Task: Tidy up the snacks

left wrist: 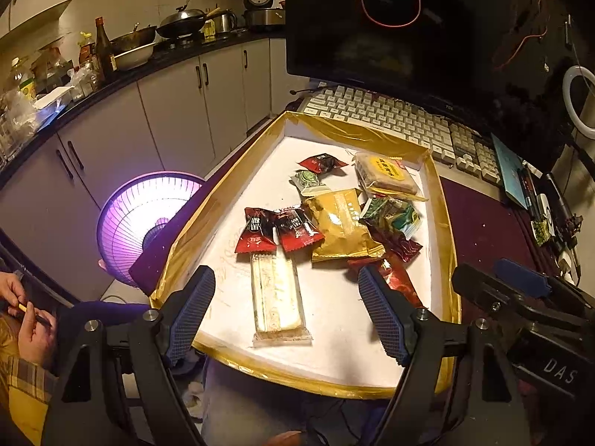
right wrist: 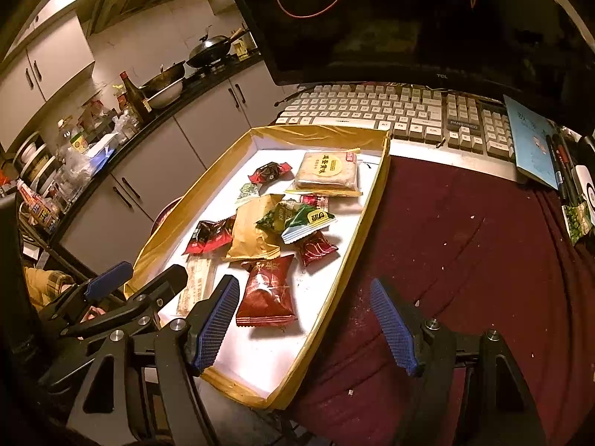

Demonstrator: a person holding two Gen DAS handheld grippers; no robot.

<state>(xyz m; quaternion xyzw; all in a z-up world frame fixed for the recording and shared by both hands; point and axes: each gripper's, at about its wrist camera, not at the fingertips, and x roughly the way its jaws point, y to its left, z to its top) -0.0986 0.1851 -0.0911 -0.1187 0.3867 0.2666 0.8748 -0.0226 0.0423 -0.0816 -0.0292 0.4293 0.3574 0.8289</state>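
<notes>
Tongs first: left gripper (left wrist: 286,310) is spread wide and empty, hovering over the near end of the tray (left wrist: 448,260), jaws straddling the long pale wafer pack (left wrist: 277,297) without touching it. That pack lies lengthwise toward the camera, so the jaws line up across its narrow width; probably the intended first pick, though that is a guess. Right gripper (right wrist: 305,321) is also released and holds nothing. It hangs over the tray's near right wall, left pad above the white floor, right pad out over the maroon cloth (right wrist: 465,241). The dark red pouch (right wrist: 266,291) sits just ahead of its left pad, near but apart.

Snacks are all inside the gold-rimmed tray, loosely heaped in the middle, nothing sorted yet. Gold bag (left wrist: 342,225) sits in the centre with two red-black packets (left wrist: 279,228) side by side just left of it, touching its edge. Green packets (left wrist: 390,213) overlap the gold bag's right side and lie on top of a maroon wrapper. A round cake pack (left wrist: 386,173) is at the far right, a small red candy (left wrist: 321,163) and a small green one beyond the gold bag. The pile overlaps, so the loose outer items look easier to take first.

Bare cloth to the right of the tray looks like the likely place to lay groups. Keyboard (right wrist: 372,111) and monitor stand behind the tray.
</notes>
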